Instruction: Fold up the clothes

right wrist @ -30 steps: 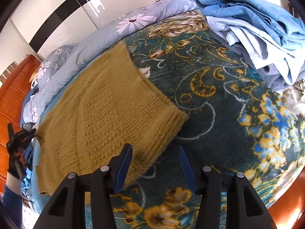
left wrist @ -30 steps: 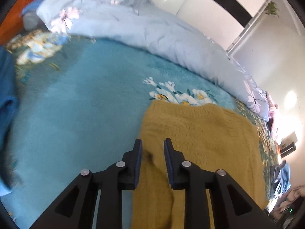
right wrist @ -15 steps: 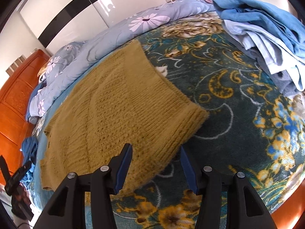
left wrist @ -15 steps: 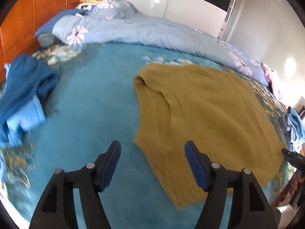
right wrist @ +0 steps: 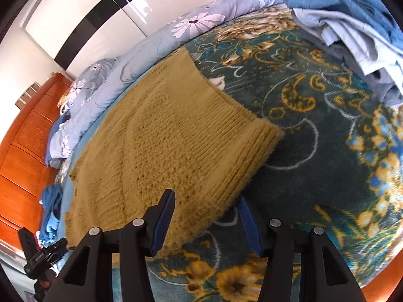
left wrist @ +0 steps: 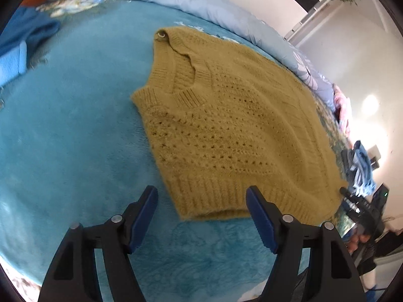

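A mustard knit sleeveless sweater (left wrist: 226, 125) lies flat on the teal floral blanket (left wrist: 63, 125), its neckline toward the far left. My left gripper (left wrist: 201, 201) hangs open and wide just short of the sweater's near ribbed corner, pads clear of the fabric. In the right wrist view the same sweater (right wrist: 163, 138) spreads away to the left. My right gripper (right wrist: 206, 206) is open at the bottom hem, and a strip of that ribbed hem lies between its blue pads without being pinched.
A pile of blue and grey clothes (right wrist: 340, 25) sits at the far right of the bed. Another blue garment (left wrist: 27, 37) lies at the left. A light blue flowered duvet (left wrist: 226, 7) runs along the far side, with the wooden headboard (right wrist: 22, 138) beyond.
My left gripper let go of the sweater, opened wide and drew back to the near corner, so the whole garment now shows. The right gripper stayed almost still at the hem.
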{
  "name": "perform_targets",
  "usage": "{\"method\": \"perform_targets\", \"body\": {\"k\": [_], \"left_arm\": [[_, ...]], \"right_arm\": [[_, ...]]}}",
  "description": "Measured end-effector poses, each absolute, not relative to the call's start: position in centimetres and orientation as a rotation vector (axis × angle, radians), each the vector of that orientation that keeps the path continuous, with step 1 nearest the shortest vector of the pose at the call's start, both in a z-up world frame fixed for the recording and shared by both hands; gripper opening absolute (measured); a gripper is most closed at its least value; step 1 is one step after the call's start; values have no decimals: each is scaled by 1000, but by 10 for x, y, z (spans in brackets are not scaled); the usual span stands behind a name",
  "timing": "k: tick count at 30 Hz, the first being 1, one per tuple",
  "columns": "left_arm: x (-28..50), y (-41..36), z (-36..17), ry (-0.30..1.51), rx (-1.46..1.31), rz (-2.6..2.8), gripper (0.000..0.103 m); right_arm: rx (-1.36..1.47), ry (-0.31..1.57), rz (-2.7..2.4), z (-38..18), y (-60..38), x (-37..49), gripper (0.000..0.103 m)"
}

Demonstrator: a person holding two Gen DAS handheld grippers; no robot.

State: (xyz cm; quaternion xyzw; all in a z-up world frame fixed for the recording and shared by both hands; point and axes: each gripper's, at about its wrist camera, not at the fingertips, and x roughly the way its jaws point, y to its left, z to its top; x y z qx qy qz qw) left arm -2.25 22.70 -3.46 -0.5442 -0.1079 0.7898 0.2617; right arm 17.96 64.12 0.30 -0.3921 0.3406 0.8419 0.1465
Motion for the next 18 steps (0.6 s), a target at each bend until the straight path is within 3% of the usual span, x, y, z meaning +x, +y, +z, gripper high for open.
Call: {"method": "perform_targets", "body": {"k": [4,7,8,9,11,14,18], "left_arm": [[-31,220,-38,-446,-1480,2109,71],[-34,218,-44,-501,-1492,2075,50],[-35,216,-46,-519,-1500,2068,41],[-36,213,-48,-538,-1509,2060,36],[-39,209,-52,-594,-1516,2024,28],[-41,205,-55,-657,-1519,1965,12],[-43,198,-40,-721,-1414,1916,11]], "right_arm": [[-1110,1034,2434,1,646,177,56],[-1086,1111,2414,-2,655,179,48],[-1078,1136,2404,-3,657,180,40],[-1079,1149,2391,-4,659,181,30],[-1090,1164,2366,-5,662,182,20],[-1087,1211,2366,-4,666,181,12],[-1028,1246,2422,15,670,176,11]]}}
